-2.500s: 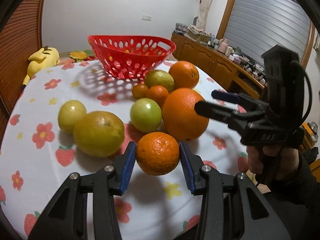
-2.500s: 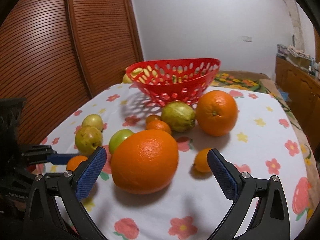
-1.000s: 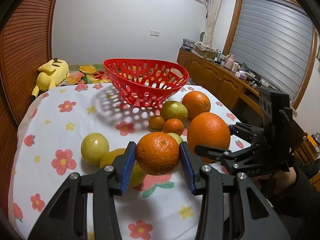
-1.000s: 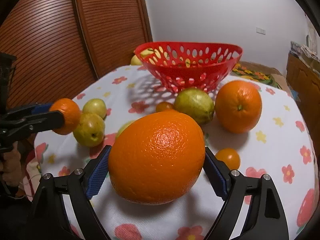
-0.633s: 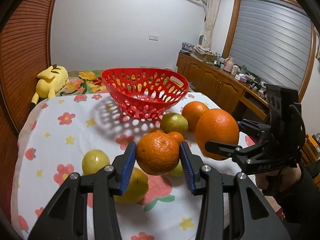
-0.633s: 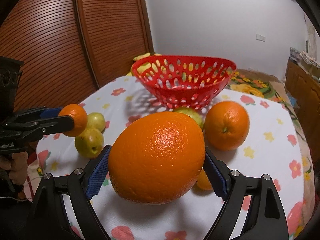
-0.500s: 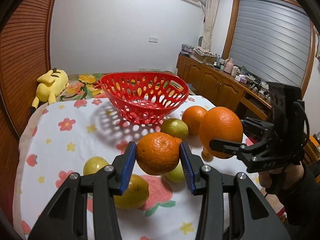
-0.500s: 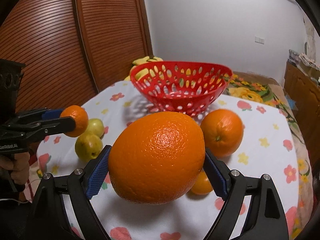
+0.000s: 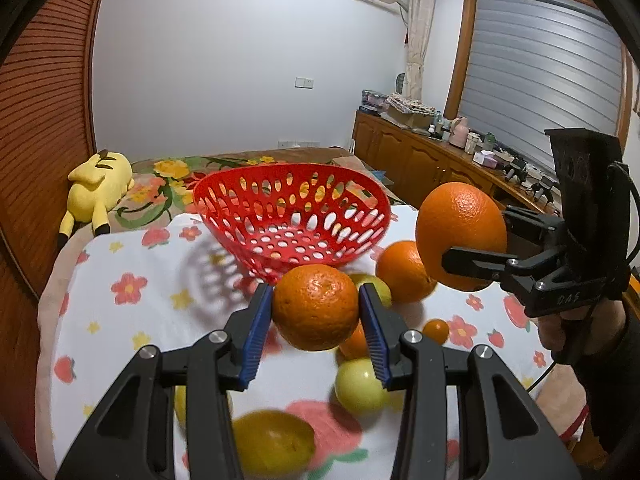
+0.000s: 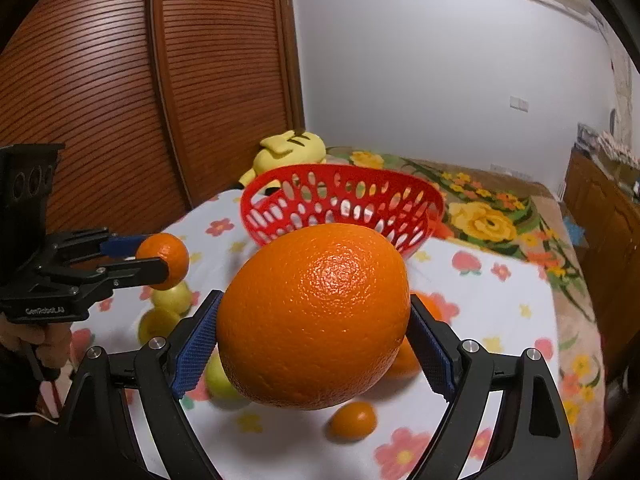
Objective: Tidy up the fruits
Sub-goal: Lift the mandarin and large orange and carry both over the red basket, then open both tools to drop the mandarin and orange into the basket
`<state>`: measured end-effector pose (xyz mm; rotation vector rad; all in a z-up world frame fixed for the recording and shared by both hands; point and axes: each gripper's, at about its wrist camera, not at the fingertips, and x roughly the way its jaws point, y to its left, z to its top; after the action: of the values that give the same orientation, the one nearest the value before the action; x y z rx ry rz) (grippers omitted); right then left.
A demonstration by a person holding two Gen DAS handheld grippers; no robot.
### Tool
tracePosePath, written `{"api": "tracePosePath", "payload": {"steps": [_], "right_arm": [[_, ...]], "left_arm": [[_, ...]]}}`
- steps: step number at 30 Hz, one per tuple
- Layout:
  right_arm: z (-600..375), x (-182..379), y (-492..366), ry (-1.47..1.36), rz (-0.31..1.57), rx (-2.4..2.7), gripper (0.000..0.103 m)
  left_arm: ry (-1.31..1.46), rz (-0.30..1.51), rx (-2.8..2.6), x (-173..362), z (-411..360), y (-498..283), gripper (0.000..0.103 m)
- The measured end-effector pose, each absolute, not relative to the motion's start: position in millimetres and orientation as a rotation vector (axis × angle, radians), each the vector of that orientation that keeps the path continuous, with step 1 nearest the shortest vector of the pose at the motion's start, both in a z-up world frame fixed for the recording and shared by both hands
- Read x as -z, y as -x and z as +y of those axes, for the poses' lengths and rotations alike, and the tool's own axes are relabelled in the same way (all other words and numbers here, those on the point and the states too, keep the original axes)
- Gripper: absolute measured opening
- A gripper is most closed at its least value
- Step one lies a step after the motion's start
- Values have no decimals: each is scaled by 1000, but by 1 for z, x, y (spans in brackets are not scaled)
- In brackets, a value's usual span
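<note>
You held the small orange [image 9: 316,307] in the left gripper [image 9: 316,320] and the big, heavier orange [image 10: 314,316] across its middle in the right gripper [image 10: 316,344], both firm, round, likely slippery.

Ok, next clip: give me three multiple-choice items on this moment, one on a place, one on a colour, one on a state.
1. Where is the yellow plush toy?
A. inside the basket
B. beyond the table, by the wooden wall
C. in a gripper

2. What colour is the basket?
A. red
B. blue
C. white

3. What is the state of the right gripper?
A. open and bare
B. shut on a green fruit
C. shut on the large orange

Answers:
1 B: it lies past the floral cloth, next to the slatted panel.
2 A: its perforated wall is red in both views.
3 C: both blue pads press the fruit's sides, clear of the table.
</note>
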<state>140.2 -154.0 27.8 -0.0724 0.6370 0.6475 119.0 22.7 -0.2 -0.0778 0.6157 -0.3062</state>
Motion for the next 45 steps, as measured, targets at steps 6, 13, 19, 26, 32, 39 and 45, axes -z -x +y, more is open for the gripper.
{"api": "tracePosePath", "payload": {"steps": [6,13,19,26,32,39,45], "right_arm": [[-150,-31,-173,105,658,-657,89],[-142,-29,-212,151,685,-676,89],[-128,-21,-243,211,720,-698,89],[-108,-2,-281,310,798,-723,89],[-95,14,-295,394,849,-728,89],[-84,26,-303,457,896,-735,89],[-78,32,-304,503,913,-722,89]], "left_arm": [[83,619,298,-6,25,-145,42],[74,643,300,-7,23,-178,42],[73,676,289,-1,26,-205,42],[66,710,270,6,34,-234,42],[64,732,272,15,38,-251,42],[64,750,269,22,40,-259,42],[58,754,275,24,38,-261,43]]}}
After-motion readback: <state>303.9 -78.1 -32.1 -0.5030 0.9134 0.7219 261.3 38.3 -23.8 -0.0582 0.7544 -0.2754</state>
